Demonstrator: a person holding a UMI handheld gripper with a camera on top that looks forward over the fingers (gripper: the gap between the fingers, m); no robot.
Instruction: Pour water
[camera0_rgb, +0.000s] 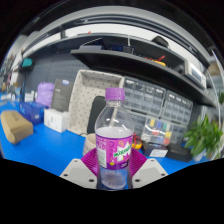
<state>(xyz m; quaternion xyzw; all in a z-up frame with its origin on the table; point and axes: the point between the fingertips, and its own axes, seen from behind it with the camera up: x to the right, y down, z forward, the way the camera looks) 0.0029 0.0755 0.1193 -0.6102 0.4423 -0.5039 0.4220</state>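
A clear plastic bottle (113, 140) with a purple cap and a purple label stands upright between my fingers, lifted off the blue table (45, 150). My gripper (113, 166) is shut on the bottle, its magenta pads (88, 160) pressing the lower body from both sides. The bottle's base is hidden below the fingers. A clear glass cup (154, 135) with something orange and yellow inside stands beyond the bottle, to its right.
A green plant (206, 135) stands at the far right. A tan object (14, 124) and a white box (57, 119) sit to the left on the blue table. Grey shelving (140, 70) with drawers runs behind.
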